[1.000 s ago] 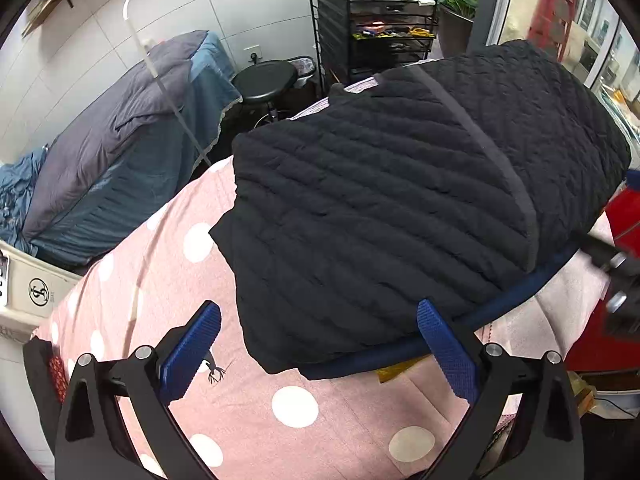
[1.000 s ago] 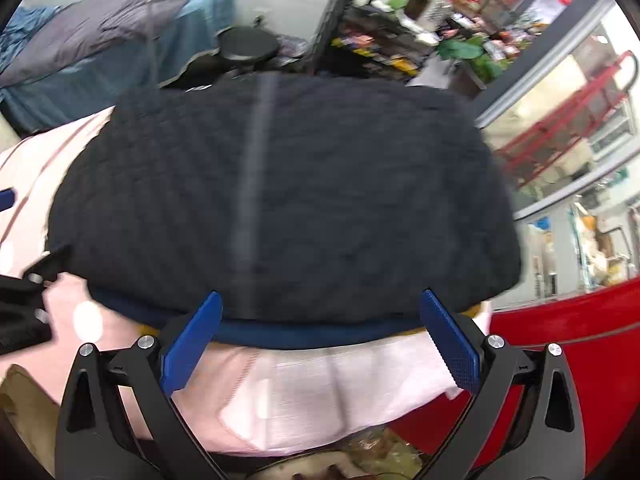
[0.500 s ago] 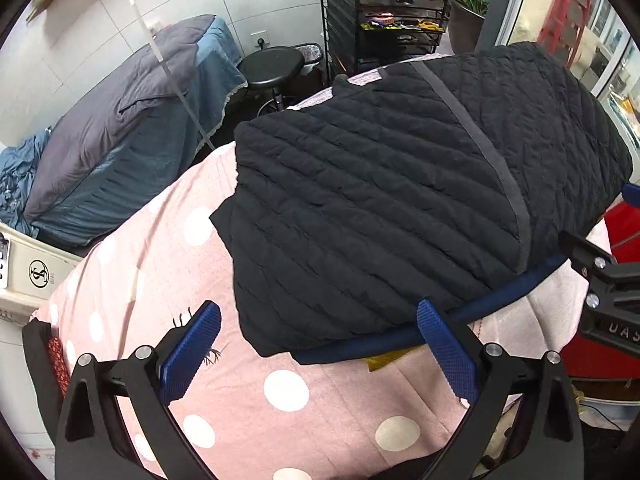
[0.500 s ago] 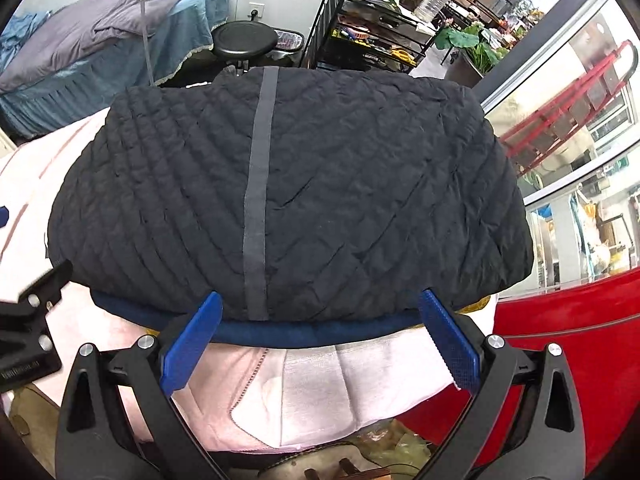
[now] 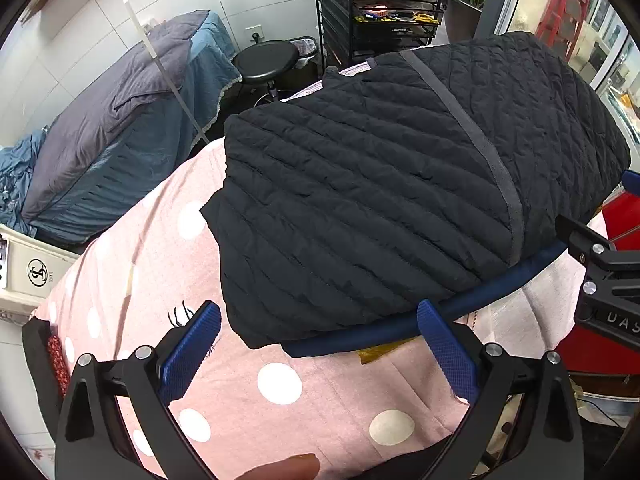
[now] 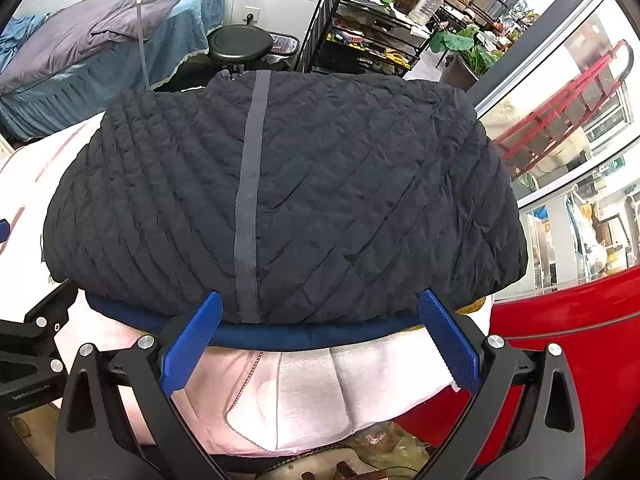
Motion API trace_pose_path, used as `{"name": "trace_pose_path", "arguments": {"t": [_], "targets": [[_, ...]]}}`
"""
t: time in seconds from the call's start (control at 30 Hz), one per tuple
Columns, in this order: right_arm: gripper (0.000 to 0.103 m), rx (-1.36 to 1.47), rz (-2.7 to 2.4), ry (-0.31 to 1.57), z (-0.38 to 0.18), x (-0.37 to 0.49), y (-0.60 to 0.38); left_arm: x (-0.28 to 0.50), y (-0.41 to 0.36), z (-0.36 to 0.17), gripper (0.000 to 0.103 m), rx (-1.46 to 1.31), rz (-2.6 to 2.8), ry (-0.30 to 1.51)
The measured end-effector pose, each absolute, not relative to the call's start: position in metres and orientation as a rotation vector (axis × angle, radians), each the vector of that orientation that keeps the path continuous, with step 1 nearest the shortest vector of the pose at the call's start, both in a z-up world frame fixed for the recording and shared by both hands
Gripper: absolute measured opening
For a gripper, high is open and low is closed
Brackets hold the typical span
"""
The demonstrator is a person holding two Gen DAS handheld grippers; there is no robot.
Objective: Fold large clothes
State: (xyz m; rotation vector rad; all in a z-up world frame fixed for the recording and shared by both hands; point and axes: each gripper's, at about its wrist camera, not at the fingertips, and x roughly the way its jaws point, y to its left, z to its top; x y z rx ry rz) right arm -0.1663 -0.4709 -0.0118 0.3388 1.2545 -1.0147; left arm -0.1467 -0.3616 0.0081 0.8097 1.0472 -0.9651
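My left tongs (image 5: 318,354) stand wide open at the bottom of the left wrist view, both blue pads clear of cloth and holding nothing; my right tongs (image 6: 320,344) are spread just as wide in the right wrist view, empty too, their pads just short of the near hem. Compared with 1 second ago, I have drawn both pairs back and upward; the jacket sits smaller and sharper in each frame, and the blur in the right view has gone. I judge that the last fold is laid down and let go, so this garment looks close to done.

The black quilted jacket (image 5: 400,200) lies folded into 1 thick bundle across the middle of both views, a grey stripe (image 6: 250,200) running up it and a blue lining edge (image 6: 280,338) showing along its near side; it rests on the pink polka-dot cover (image 5: 280,384).

For edges: the bundle's right end reaches the cover's right side, above a red surface (image 6: 560,340) at lower right; its far end hangs near the top edge, with a black stool (image 5: 266,58) and a wire shelf rack (image 5: 380,20) beyond. Open room lies to the lower left of the left view, where bare pink cover spreads wide; the right tongs' frame shows at that view's right edge, so I should keep the 2 apart.
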Motion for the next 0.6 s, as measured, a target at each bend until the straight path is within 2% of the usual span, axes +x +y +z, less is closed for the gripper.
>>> {"name": "trace_pose_path", "arguments": {"t": [0.6], "targets": [[0.097,0.347,-1.019,1.243,-0.0133,-0.1674,-0.4686,-0.1525,-0.3594,0.0072,0.097,0.799,-0.989,1.058]]}}
